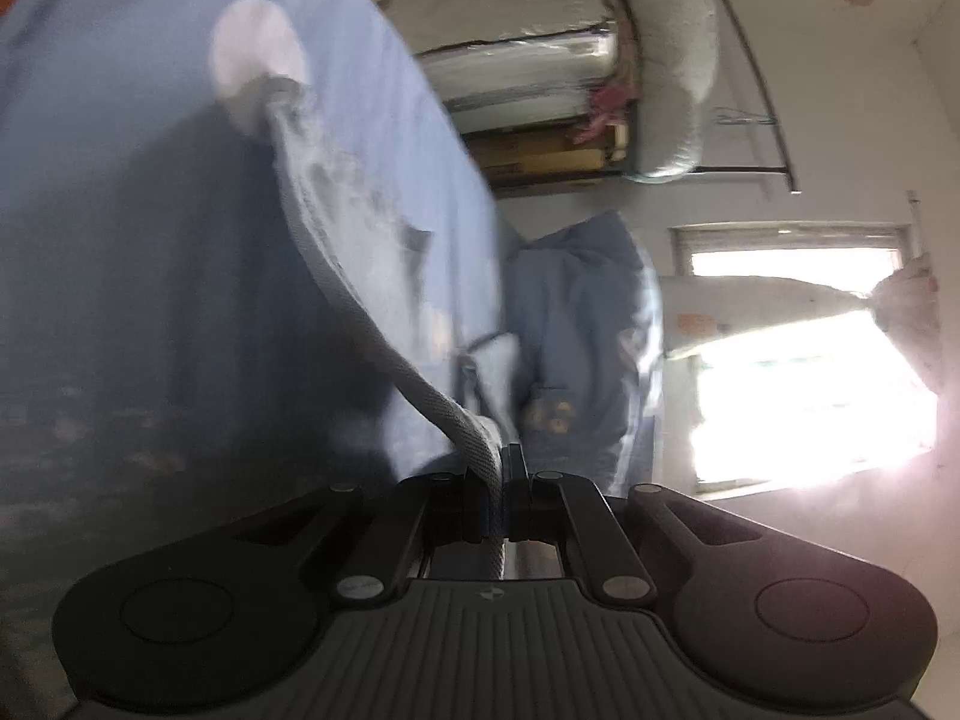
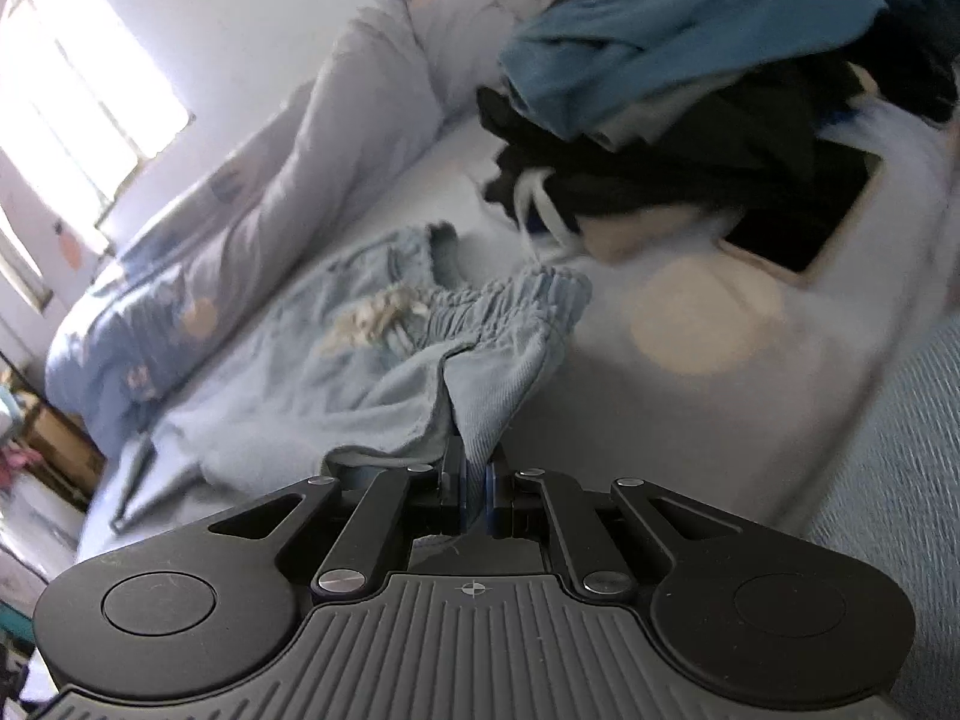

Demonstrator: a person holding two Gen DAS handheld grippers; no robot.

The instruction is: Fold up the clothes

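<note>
A pair of light blue denim shorts (image 2: 384,336) with an elastic waistband and frayed patches lies spread on the bed. My right gripper (image 2: 477,480) is shut on a fold of the shorts near the waistband. My left gripper (image 1: 501,480) is shut on an edge of the same light denim (image 1: 336,222), which stretches taut away from it over the blue bedsheet (image 1: 120,240). The left view is tilted sideways.
A pile of blue and black clothes (image 2: 690,72) sits at the back right of the bed beside a dark tablet (image 2: 804,216). A blue duvet (image 2: 180,276) lies along the left. A bright window (image 1: 798,360) and stacked storage (image 1: 528,60) lie beyond.
</note>
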